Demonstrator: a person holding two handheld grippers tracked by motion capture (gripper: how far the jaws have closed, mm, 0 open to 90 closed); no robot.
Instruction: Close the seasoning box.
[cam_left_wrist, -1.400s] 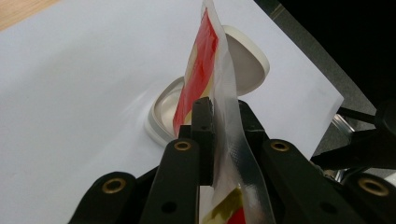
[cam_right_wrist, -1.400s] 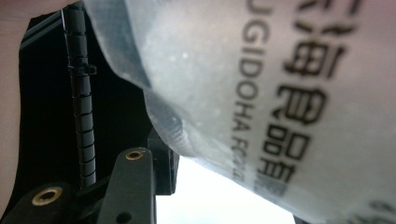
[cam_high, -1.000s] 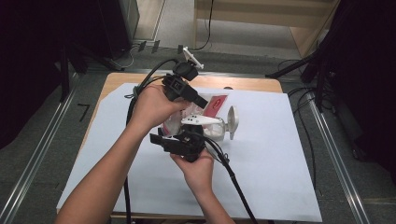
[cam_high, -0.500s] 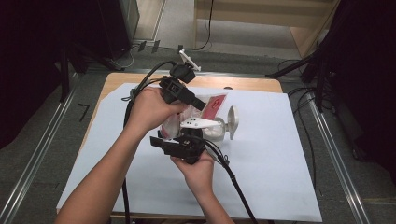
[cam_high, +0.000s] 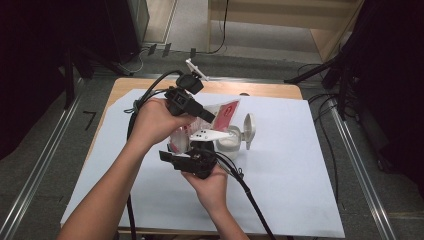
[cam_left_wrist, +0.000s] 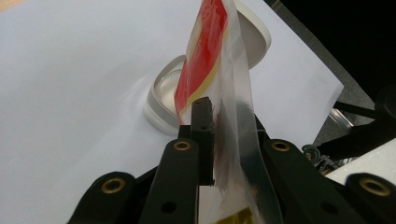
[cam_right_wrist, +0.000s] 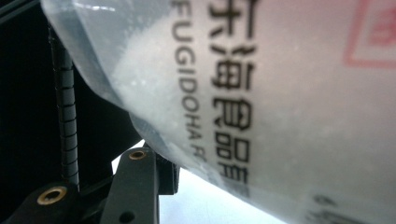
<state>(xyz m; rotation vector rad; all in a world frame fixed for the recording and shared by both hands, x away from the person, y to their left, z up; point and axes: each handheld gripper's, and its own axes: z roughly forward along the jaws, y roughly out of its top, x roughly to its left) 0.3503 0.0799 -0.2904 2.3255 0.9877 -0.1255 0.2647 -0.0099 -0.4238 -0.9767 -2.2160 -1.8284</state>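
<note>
hands meet over the middle of the white sheet (cam_high: 300, 190) that covers the table. the left gripper (cam_high: 207, 116) comes in from the left and is clenched on the clear upper edge of a plastic bag (cam_high: 222, 114) with a red label, seen close in the left gripper view (cam_left_wrist: 219, 93). just below it, the right gripper (cam_high: 200, 150) grasps the lower, powder-filled part of that bag (cam_right_wrist: 280, 93). right of both, a round white tub (cam_high: 227, 142) stands on the sheet, its hinged lid (cam_high: 248, 130) open and upright, the bag tilted above it.
</note>
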